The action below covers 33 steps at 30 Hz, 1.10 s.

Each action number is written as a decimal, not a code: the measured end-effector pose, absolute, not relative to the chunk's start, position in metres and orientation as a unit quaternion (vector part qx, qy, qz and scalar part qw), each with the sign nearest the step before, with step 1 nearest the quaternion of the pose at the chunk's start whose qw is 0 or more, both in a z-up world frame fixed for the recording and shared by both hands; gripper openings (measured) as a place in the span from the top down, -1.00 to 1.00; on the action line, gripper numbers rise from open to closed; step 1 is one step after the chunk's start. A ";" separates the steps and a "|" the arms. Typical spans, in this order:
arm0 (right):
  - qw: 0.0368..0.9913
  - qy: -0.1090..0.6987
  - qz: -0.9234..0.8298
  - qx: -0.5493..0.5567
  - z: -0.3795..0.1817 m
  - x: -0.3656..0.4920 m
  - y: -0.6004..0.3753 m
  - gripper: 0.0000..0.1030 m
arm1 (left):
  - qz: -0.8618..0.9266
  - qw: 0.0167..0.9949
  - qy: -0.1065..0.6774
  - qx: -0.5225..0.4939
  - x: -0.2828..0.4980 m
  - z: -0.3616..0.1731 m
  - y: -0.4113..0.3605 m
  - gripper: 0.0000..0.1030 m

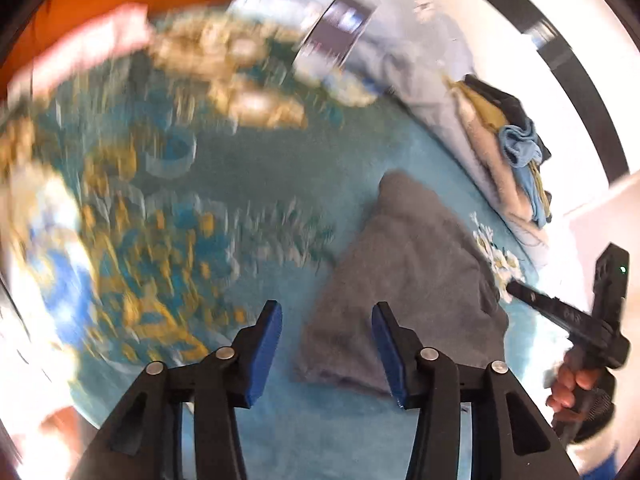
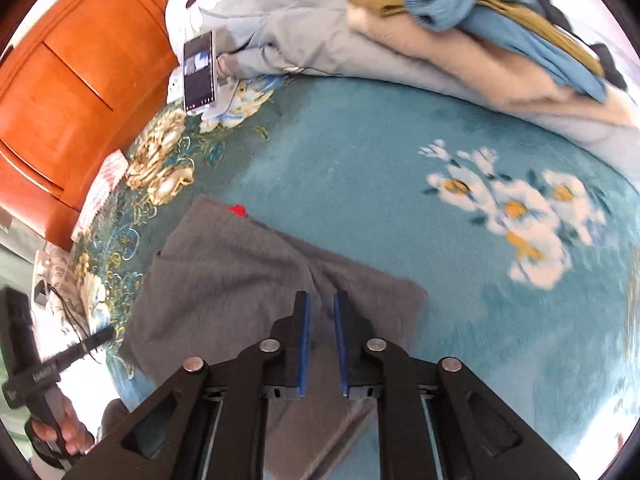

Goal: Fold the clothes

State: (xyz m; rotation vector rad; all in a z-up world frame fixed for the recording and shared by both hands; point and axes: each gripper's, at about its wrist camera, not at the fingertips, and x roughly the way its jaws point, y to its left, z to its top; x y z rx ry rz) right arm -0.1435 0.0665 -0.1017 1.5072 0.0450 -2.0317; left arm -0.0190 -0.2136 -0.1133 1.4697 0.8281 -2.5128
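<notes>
A grey fleece garment [image 1: 404,280] lies folded on the teal floral bedspread [image 1: 256,168]; it also shows in the right wrist view [image 2: 240,280]. My left gripper [image 1: 327,312] is open and empty, above the garment's left edge. My right gripper [image 2: 321,300] is nearly shut, its blue pads pinching a raised fold of the grey garment. The right gripper also shows in the left wrist view [image 1: 520,292], at the garment's right side. The left wrist view is blurred by motion.
A pile of clothes [image 2: 500,20], beige, blue, olive and black, lies on a grey quilt [image 2: 320,40] at the far edge. A phone [image 2: 199,72] leans against a pillow. An orange wooden headboard [image 2: 80,72] is at the left.
</notes>
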 end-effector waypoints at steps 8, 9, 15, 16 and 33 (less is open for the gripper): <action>0.256 -0.063 -0.765 0.588 -0.123 -0.101 0.113 -0.27 | -0.829 0.026 0.211 0.518 -0.080 -0.122 -0.186 -0.21; 0.259 -0.093 -0.754 0.596 -0.130 -0.100 0.120 -0.33 | -0.818 0.026 0.231 0.526 -0.086 -0.131 -0.193 -0.23; 0.253 -0.200 -0.714 0.621 -0.170 -0.106 0.144 -0.34 | -0.784 -0.003 0.293 0.548 -0.097 -0.166 -0.215 -0.45; 0.255 -0.216 -0.708 0.623 -0.176 -0.108 0.145 -0.34 | -0.778 -0.010 0.305 0.549 -0.098 -0.171 -0.219 -0.49; 0.278 -0.312 -0.667 0.617 -0.199 -0.123 0.121 0.19 | -0.749 -0.059 0.408 0.519 -0.096 -0.195 -0.221 -0.11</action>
